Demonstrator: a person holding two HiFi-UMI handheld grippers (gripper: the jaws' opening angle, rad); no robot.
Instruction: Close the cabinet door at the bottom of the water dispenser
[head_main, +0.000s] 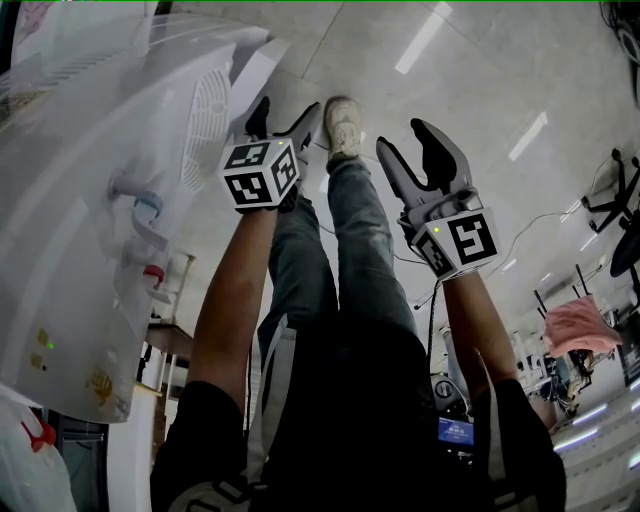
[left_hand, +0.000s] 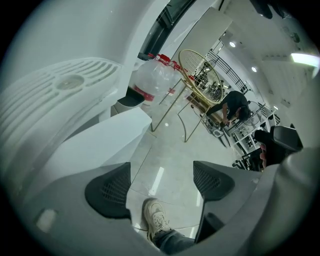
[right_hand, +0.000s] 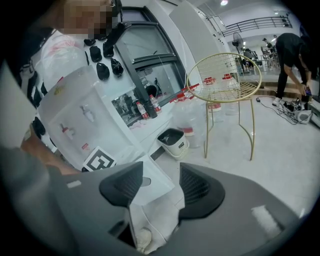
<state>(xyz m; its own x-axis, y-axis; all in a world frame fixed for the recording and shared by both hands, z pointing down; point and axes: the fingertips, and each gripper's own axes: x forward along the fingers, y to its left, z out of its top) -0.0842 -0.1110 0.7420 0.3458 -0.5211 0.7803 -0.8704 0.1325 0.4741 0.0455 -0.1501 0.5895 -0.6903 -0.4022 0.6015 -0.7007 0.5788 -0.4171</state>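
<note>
A tall white water dispenser is filling the left side of the head view, seen from above. It is showing a blue tap and a red tap on its front and a round slatted drip tray below them. The person's legs, in dark jeans, are stretching out over the pale tiled floor to the right of the machine.

The cabinet door, a plain white panel at the bottom of the dispenser, is standing open. It is angling out to the right from the far end of the machine, toward the person's feet.

A gold wire chair is standing on the floor farther off. A large clear water bottle with red trim and a small white bin are sitting near the dispenser's base.

The left gripper is hovering just beside the drip tray and near the open door. Its fingers are spreading wide, with only floor and shoe showing in the gap, so it is gripping nothing.

The right gripper is hanging well to the right of the door, over the floor. Its fingers are standing about half open and holding nothing. In the right gripper view the white door panel is showing beyond the gap.

A pale sneaker is resting on the floor between the two grippers.
</note>
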